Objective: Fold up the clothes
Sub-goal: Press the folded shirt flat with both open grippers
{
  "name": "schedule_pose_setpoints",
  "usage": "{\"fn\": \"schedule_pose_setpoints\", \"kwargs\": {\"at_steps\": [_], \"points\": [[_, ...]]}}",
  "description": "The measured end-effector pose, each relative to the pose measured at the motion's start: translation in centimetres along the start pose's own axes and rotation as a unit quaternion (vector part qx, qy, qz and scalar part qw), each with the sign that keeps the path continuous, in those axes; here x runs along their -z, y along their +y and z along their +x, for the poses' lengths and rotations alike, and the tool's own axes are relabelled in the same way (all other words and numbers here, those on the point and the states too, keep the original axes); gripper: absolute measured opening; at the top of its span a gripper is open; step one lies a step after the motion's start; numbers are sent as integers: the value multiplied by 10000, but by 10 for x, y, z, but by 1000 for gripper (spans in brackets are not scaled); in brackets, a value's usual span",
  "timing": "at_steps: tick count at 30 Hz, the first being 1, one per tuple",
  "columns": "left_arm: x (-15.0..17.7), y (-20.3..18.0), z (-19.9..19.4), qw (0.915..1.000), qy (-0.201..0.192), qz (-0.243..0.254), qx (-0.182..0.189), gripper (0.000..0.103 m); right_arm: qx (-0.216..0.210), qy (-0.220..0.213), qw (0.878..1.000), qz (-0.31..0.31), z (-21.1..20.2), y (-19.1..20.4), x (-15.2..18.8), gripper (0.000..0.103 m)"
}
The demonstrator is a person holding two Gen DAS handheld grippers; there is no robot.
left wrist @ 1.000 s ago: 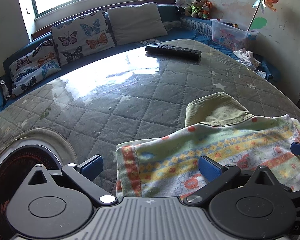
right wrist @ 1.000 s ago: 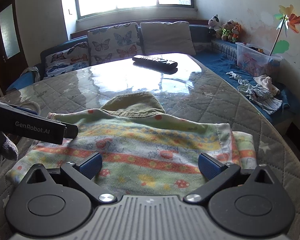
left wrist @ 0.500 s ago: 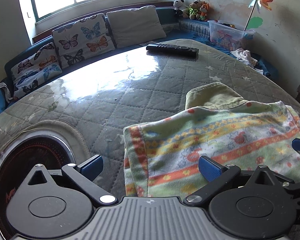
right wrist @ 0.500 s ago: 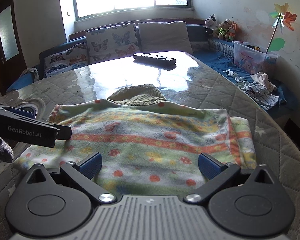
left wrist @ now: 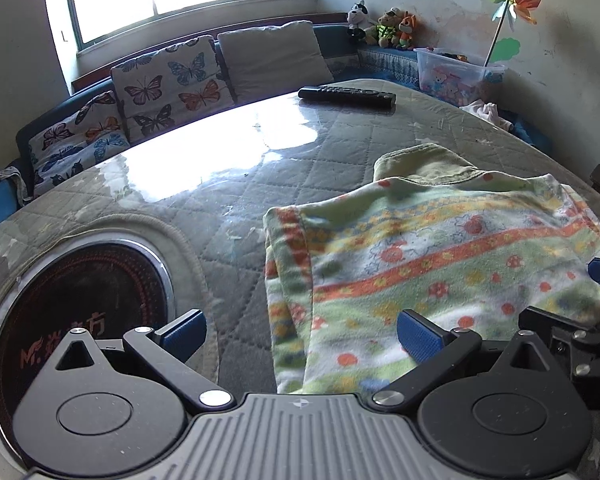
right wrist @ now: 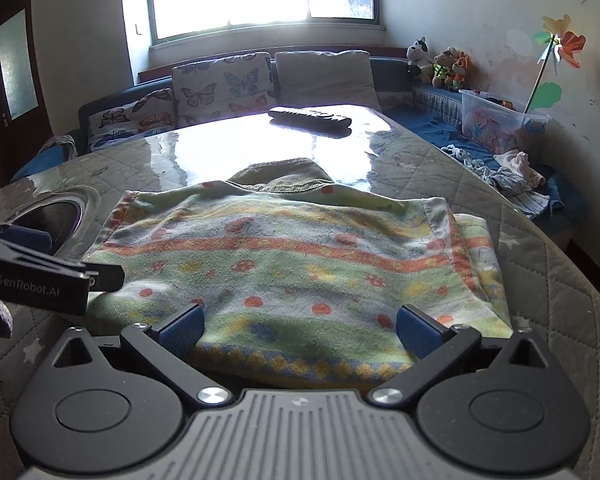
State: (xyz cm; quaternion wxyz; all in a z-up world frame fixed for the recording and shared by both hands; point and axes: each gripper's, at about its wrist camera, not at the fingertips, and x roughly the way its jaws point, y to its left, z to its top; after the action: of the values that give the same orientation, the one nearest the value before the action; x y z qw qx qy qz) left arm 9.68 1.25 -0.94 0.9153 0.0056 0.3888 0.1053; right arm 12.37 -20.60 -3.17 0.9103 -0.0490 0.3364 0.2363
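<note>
Two tongs, left tongs (left wrist: 300, 334) and right tongs (right wrist: 300, 326), stand wide and hold nothing. The patterned garment (right wrist: 292, 264) has drawn nearer, filling mid-frame on the counter (left wrist: 204, 184), doubled over an olive garment (right wrist: 280, 174); a fold seems settled.

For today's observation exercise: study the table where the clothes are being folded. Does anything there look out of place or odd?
Yes. A black remote control lies at the far end of the quilted table, unrelated to folding. An olive corduroy garment pokes out from under the patterned top, so the pile looks untidy.
</note>
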Motion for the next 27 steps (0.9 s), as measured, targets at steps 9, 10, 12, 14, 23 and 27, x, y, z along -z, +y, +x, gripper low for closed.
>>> {"fn": "schedule_pose_setpoints", "kwargs": {"at_steps": [9, 10, 12, 14, 23, 27], "points": [[7, 7, -5, 9999, 20, -127, 24, 103, 29, -61, 10000, -36, -1, 2, 5, 103], [7, 7, -5, 9999, 24, -126, 25, 103, 37, -67, 10000, -51, -1, 2, 5, 103], [9, 8, -6, 9999, 17, -134, 34, 103, 55, -76, 9999, -79, 0, 4, 6, 103], [10, 9, -8, 9999, 19, -149, 41, 103, 66, -77, 9999, -74, 1, 4, 6, 103], [15, 10, -19, 9998, -4, -190, 43, 103, 147, -83, 9998, -39, -2, 7, 8, 103], [18, 10, -24, 9998, -35, -171, 37, 103, 188, -85, 9998, -24, -3, 9, 9, 103]]}}
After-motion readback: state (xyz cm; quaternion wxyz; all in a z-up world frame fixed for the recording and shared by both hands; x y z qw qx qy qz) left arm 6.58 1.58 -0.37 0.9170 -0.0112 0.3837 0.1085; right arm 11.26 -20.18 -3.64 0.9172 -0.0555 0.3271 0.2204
